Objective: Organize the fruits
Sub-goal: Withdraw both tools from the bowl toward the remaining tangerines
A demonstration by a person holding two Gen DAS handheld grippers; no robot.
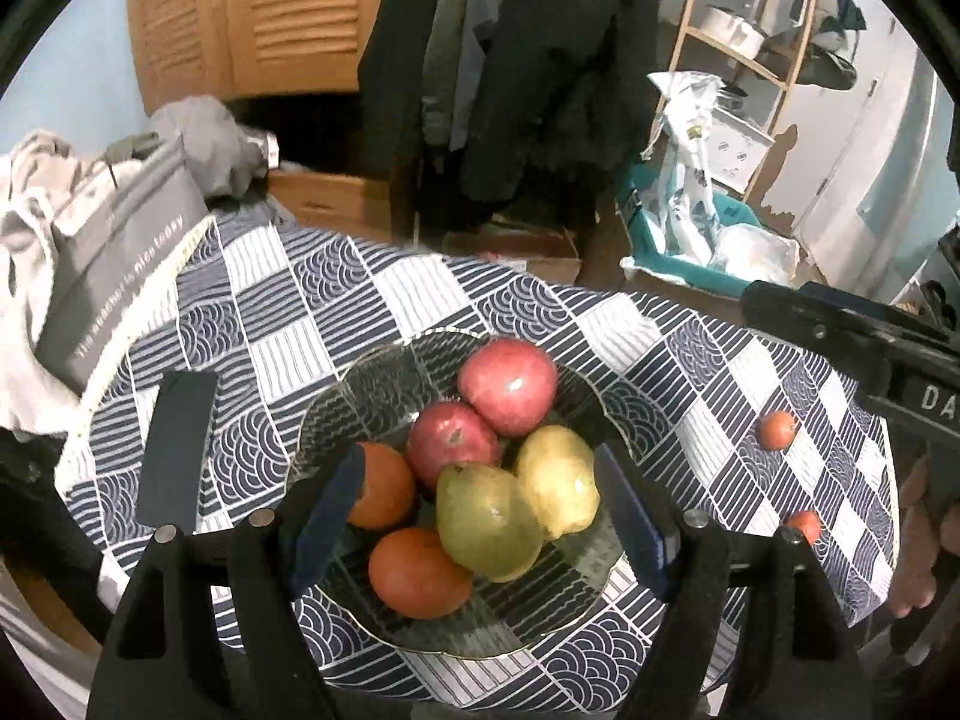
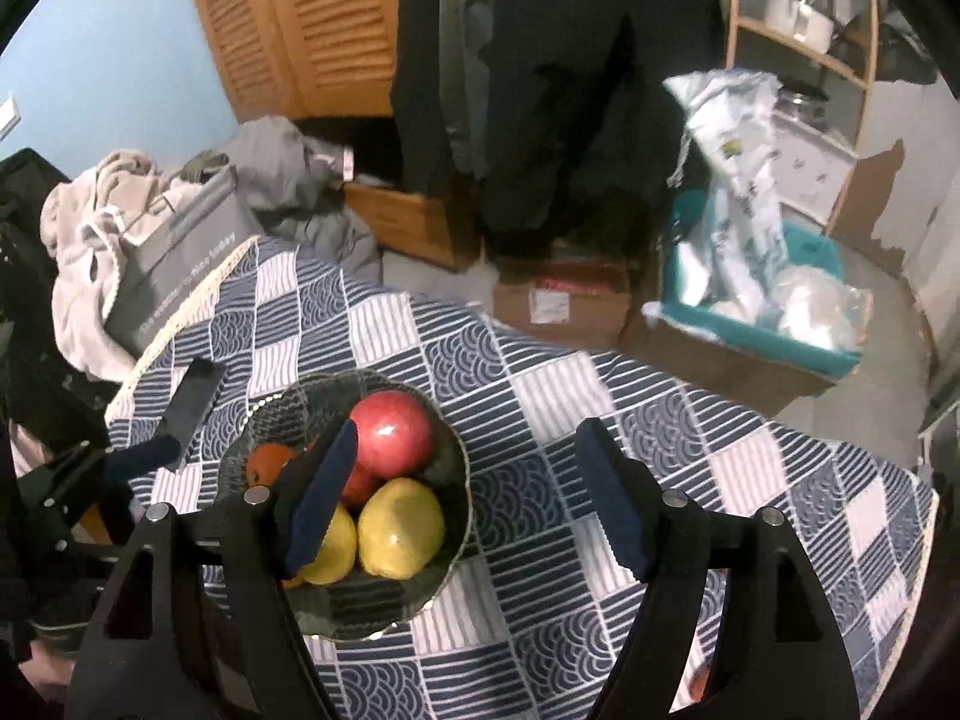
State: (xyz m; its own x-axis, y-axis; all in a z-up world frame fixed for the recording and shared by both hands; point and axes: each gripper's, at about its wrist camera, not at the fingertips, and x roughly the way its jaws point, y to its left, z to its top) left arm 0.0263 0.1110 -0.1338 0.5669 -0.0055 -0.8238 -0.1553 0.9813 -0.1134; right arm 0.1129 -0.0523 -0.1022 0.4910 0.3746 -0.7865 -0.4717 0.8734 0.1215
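hiding part of the glass bowl (image 2: 456, 474) (one pear (image 2: 336, 546) half-covered): right gripper (image 2: 468, 498) fingers (image 2: 321, 501).

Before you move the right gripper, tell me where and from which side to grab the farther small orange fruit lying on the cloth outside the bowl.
Grip the small orange fruit across its round middle, coming straight down from above. It lies alone on the tablecloth, apart from the glass bowl and the other small fruit, so both fingers should fit around it. The right gripper is open.
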